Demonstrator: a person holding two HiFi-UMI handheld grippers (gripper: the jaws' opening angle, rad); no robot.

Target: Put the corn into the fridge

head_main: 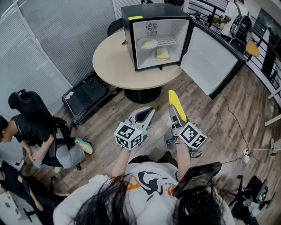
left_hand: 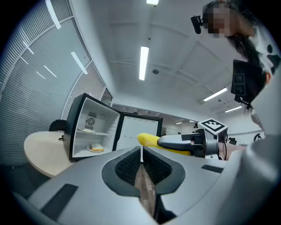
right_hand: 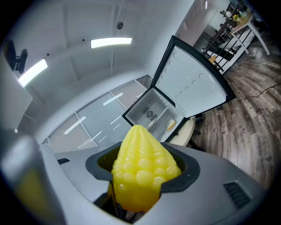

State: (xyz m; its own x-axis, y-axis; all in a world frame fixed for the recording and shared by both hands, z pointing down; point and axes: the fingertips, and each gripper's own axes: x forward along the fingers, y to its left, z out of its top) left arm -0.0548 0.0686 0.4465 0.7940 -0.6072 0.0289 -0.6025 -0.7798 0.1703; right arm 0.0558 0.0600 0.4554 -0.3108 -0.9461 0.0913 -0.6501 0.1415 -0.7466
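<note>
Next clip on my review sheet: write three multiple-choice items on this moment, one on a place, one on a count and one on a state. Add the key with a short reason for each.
1. Where does the fridge stand?
A. On the floor
B. On an office chair
C. On the round table

2. How many plates are inside the fridge?
A. Two
B. One
C. Four

3. What state is the right gripper in?
A. Open and empty
B. Shut on the corn
C. Shut on a plate

Key:
1 C: the head view shows the fridge resting on the round tabletop.
2 A: one plate sits on the upper shelf and one on the bottom, seen through the open door.
3 B: the right gripper view shows the yellow cob clamped in it.
</note>
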